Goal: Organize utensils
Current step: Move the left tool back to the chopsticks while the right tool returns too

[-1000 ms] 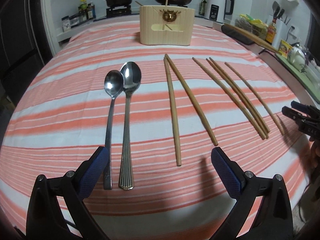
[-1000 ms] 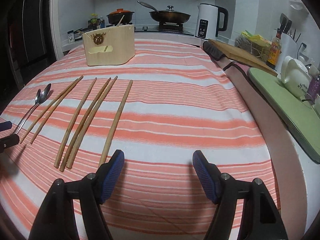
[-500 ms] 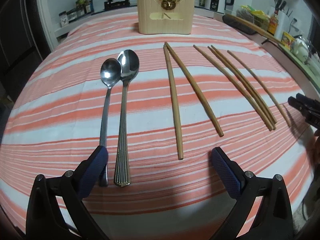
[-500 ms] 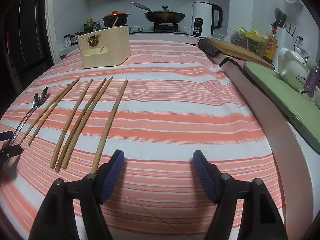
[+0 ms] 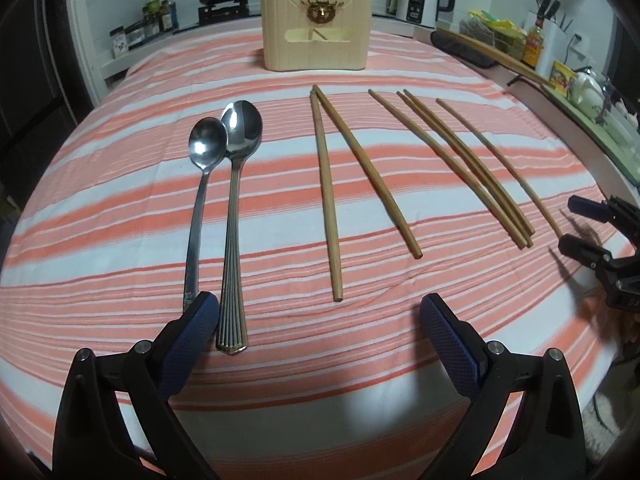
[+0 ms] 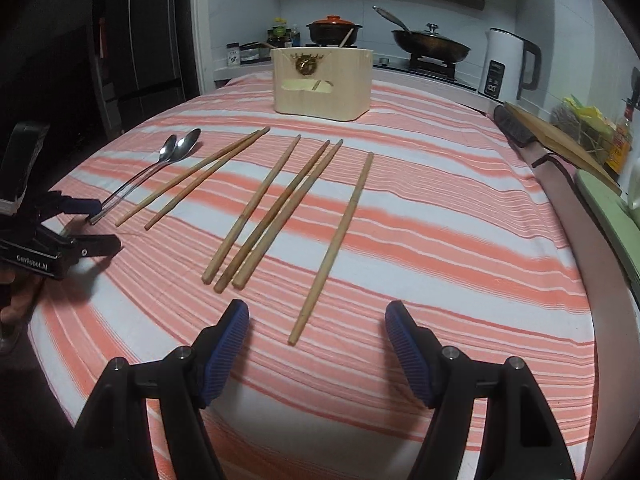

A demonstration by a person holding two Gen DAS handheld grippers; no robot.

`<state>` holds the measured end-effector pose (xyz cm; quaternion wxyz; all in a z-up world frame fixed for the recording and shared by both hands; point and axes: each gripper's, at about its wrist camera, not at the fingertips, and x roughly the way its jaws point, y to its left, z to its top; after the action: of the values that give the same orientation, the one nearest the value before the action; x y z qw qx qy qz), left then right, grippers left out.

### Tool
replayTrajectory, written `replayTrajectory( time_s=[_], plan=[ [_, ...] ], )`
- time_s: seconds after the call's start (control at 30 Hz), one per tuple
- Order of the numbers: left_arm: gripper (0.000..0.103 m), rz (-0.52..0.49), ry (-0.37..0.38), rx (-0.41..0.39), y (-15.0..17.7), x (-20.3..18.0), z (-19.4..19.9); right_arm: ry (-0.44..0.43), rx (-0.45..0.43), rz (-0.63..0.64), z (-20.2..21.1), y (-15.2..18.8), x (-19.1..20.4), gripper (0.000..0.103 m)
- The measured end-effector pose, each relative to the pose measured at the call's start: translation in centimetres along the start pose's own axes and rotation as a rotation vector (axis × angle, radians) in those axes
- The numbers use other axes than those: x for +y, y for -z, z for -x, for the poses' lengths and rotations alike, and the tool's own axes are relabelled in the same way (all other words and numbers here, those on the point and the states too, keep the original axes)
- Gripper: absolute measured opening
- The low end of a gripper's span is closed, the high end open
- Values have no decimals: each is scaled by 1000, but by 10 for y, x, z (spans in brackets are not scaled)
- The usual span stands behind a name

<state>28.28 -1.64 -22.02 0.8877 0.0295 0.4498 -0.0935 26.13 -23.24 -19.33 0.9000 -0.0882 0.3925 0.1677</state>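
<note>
Two steel spoons (image 5: 232,200) (image 6: 160,164) and several wooden chopsticks (image 5: 362,168) (image 6: 280,208) lie in a row on the striped tablecloth (image 5: 400,56). A wooden utensil holder (image 5: 316,32) (image 6: 322,80) stands at the far side. My left gripper (image 5: 320,320) is open and empty, its left pad by the spoon handles' near ends. It also shows in the right wrist view (image 6: 100,226). My right gripper (image 6: 316,332) is open and empty, straddling the near end of the rightmost chopstick (image 6: 336,240). It shows at the right edge of the left wrist view (image 5: 576,224).
A stove with a red-lidded pot (image 6: 334,28) and a pan (image 6: 430,46), and a white kettle (image 6: 506,66) stand behind the table. A cutting board (image 6: 560,140) and a green counter (image 6: 612,208) lie along the right edge. A dark fridge (image 6: 140,40) stands at the left.
Both grippers have moved forward over the table. The left one's pad now sits by the spoon handles. The right one swung left, so the rightmost chopstick's end lies between its fingers.
</note>
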Motion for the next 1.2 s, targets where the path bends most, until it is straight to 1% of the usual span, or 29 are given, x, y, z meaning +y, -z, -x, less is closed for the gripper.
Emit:
replayTrajectory(
  time_s=[0.13,0.23,0.33,0.43,0.5,0.53,0.63,0.67,0.73,0.83,0.9,1.0,1.03,1.07,1.2],
  plan=[
    [93,12,-1,1,0,3,1,-1,26,21,-3,0,2,72],
    [88,8,16,-3,-1,1,2,-1,30,22,-4,1,3,72],
    [87,0,17,1,-3,-3,0,0,38,20,-5,1,3,71],
    [87,-7,13,4,-5,-6,-1,-1,46,16,-6,1,3,67],
    [84,-8,9,3,-5,-6,0,-3,44,10,-6,1,3,60],
    [81,-4,20,0,-5,-5,1,-3,42,7,-5,1,2,58],
    [81,12,74,-38,-7,-2,11,-7,40,4,-5,2,2,57],
    [81,11,84,-52,-8,-2,13,-7,39,5,-6,1,2,57],
    [82,-2,90,-52,-10,-4,13,-7,39,5,-6,1,2,57],
    [81,-35,65,-30,-10,-12,4,-7,39,5,-6,1,2,57],
    [78,-43,46,-17,-9,-14,-1,-6,38,4,-6,2,2,57],
    [76,-51,29,-20,-10,-15,-2,-6,35,-1,-6,1,2,57],
    [72,-52,25,-22,-10,-16,-2,-6,35,-3,-7,1,2,57],
    [70,-54,27,-23,-11,-16,-3,-7,35,-4,-7,1,2,57],
    [70,-57,31,-23,-13,-17,-5,-8,35,-4,-7,1,1,57]
  ],
)
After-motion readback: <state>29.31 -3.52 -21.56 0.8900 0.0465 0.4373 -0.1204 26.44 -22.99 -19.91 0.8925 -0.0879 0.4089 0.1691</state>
